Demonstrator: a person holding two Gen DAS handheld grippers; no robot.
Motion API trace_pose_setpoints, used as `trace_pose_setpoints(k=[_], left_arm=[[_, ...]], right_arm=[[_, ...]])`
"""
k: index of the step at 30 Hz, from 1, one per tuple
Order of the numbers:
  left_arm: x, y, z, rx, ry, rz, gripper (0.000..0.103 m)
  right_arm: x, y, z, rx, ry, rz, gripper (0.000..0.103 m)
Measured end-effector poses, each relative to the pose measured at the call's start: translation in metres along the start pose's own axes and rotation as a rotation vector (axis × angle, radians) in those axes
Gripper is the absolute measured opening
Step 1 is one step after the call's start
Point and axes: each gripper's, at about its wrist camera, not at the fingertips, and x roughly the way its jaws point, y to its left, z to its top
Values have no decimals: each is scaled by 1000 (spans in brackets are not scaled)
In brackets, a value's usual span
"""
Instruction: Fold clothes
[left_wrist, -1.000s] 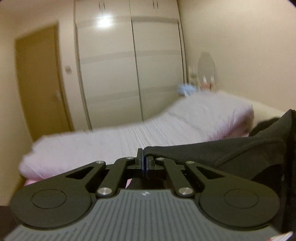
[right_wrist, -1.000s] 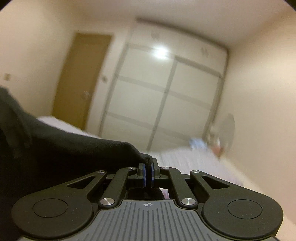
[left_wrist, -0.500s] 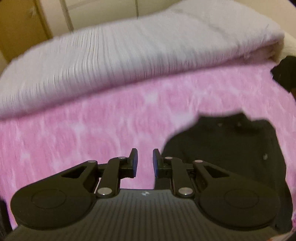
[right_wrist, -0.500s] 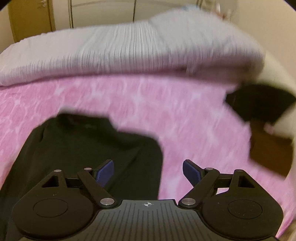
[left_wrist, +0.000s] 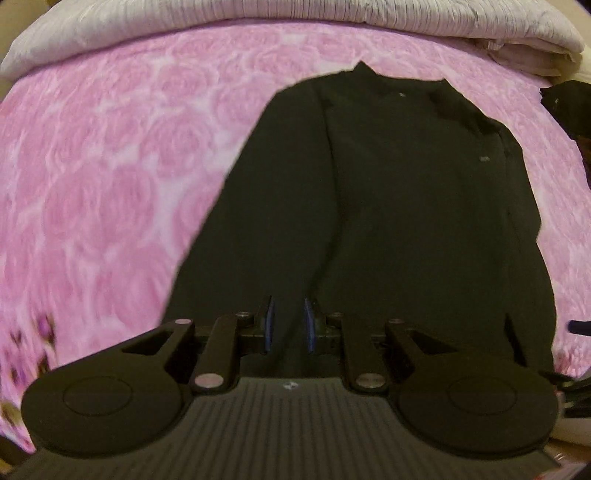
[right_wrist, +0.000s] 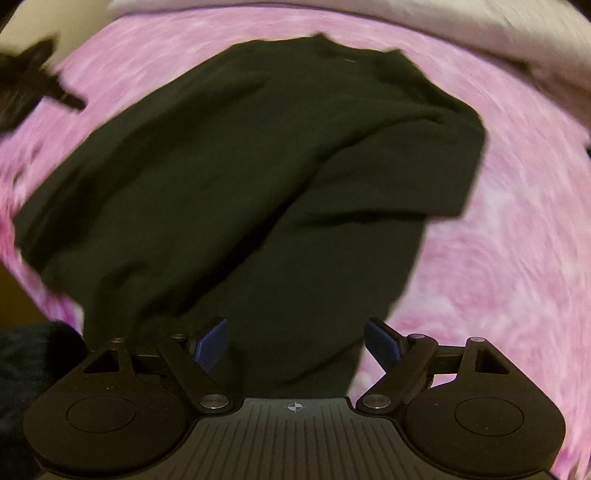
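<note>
Shirt (left_wrist: 388, 206) lies lengthwise, collar pointing away; each hand-held gripper (left_wrist: 288, 325) (right_wrist: 295, 345) gapes empty.

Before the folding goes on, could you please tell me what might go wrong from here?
1. The black garment lies rumpled, one part lapped over the body; folding now may lock in creases.
2. Both tools are open above it, the left tool narrowly, so it may pinch several layers.

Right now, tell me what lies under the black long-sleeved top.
The black long-sleeved top lies spread on a pink rose-patterned bedspread, which shows all round it. Whatever sits beneath the fabric itself is covered and cannot be seen.
</note>
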Motion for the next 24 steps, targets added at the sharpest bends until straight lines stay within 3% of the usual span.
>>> trace_pose_setpoints(k=[2, 9, 13, 15, 16, 19, 20, 24], left_arm=[[-5, -8, -16, -16, -3, 6, 14], [-18, -26, -46, -37, -7, 19, 14], [-18, -31, -52, -29, -8, 17, 14], [-15, -28, -53, -23, -11, 20, 14], [-14, -26, -53, -20, -12, 22, 14], [-14, -12, -51, -15, -22, 49, 14], [-15, -5, -50, -16, -26, 60, 14], [-16, 24, -47, -30, -34, 99, 15]], right_arm=[[10, 9, -12, -39, -24, -4, 72], [4, 14, -18, -3, -128, 17, 72], [9, 27, -21, -34, -107, -44, 72], [20, 21, -25, 0, -75, -50, 21], [20, 9, -26, 55, -70, -28, 7], [-9, -32, -33, 171, -131, -66, 7], [-23, -52, -37, 211, -150, -106, 7], [-68, -154, -54, 374, -166, -510, 7]])
